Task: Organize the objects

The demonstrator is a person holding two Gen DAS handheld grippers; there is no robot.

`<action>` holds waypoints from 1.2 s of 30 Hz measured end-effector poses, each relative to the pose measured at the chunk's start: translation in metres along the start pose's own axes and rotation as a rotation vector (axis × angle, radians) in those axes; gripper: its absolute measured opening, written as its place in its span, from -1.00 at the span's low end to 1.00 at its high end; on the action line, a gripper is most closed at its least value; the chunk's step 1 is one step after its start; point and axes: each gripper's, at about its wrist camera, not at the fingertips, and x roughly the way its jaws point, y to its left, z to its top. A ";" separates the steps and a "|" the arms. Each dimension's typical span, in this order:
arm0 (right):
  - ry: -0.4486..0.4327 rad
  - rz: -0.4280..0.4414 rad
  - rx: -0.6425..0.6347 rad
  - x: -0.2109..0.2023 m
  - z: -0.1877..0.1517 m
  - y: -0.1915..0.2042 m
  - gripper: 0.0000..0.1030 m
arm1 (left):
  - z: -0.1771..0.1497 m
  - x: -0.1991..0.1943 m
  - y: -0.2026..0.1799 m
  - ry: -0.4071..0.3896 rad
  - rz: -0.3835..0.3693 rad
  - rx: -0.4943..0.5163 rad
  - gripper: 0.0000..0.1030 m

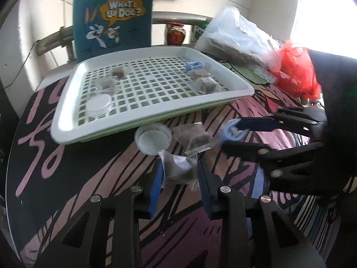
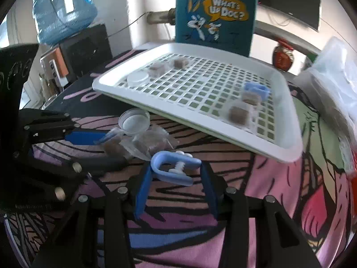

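My left gripper [image 1: 180, 166] is shut on a clear sachet of brown stuff [image 1: 176, 172], its blue pads against both sides, low over the patterned cloth. In the right wrist view this gripper [image 2: 115, 148] comes in from the left with the sachet [image 2: 112, 148]. My right gripper [image 2: 176, 167] is shut on a light blue clip [image 2: 174, 158]; the left wrist view shows that gripper [image 1: 232, 134] at the right. A second sachet [image 1: 194, 138] and a round clear lid [image 1: 153, 139] lie in front of the white grid tray [image 1: 67, 120]. The tray holds several sachets, a round container [image 1: 99, 105] and another blue clip [image 1: 194, 65].
A blue cartoon bag [image 1: 113, 13] stands behind the tray. A red mesh bag [image 1: 296, 71], a clear plastic bag [image 1: 241, 35] and a jar [image 1: 175, 33] crowd the back right. A water bottle [image 2: 62, 6] and dark boxes stand off the table's left edge.
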 end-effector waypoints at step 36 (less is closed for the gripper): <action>-0.086 -0.067 0.058 -0.031 -0.020 -0.005 -0.17 | -0.007 -0.014 0.009 -0.055 0.221 -0.046 -0.43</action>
